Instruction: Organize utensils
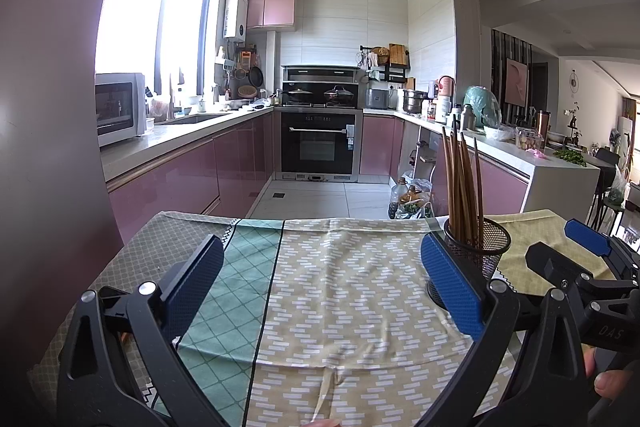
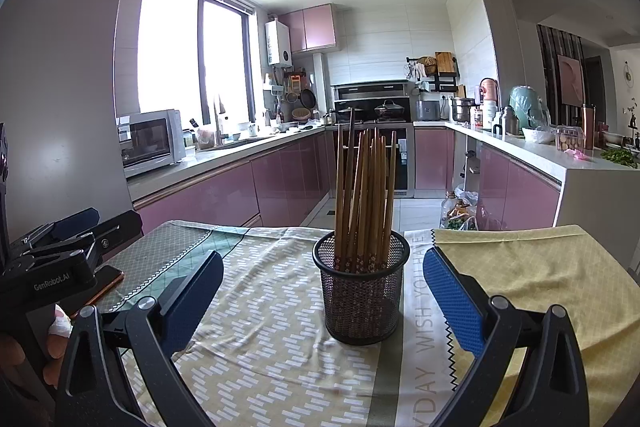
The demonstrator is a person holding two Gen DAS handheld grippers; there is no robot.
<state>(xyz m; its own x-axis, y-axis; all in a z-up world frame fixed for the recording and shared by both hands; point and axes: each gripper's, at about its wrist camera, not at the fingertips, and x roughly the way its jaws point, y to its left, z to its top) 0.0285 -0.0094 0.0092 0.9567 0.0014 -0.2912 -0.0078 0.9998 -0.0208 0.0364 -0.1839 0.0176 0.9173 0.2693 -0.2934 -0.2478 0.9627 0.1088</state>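
Left wrist view: the left gripper (image 1: 320, 279) has its jaws spread wide with only tablecloth (image 1: 340, 287) between them. The mesh cup (image 1: 486, 247) of chopsticks (image 1: 460, 183) sits just behind the right-hand jaw, outside the gap.

Right wrist view: the right gripper (image 2: 322, 291) is wide open too, empty, with the cup (image 2: 362, 291) standing upright right between the jaws, touching neither. The chopsticks (image 2: 364, 187) poke up out of it.

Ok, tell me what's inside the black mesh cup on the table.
The mesh cup holds a bundle of brown wooden chopsticks standing upright, patterned ends down. Through the mesh the lower ends show faintly; the cup's bottom is hidden, so anything else lying there cannot be seen.
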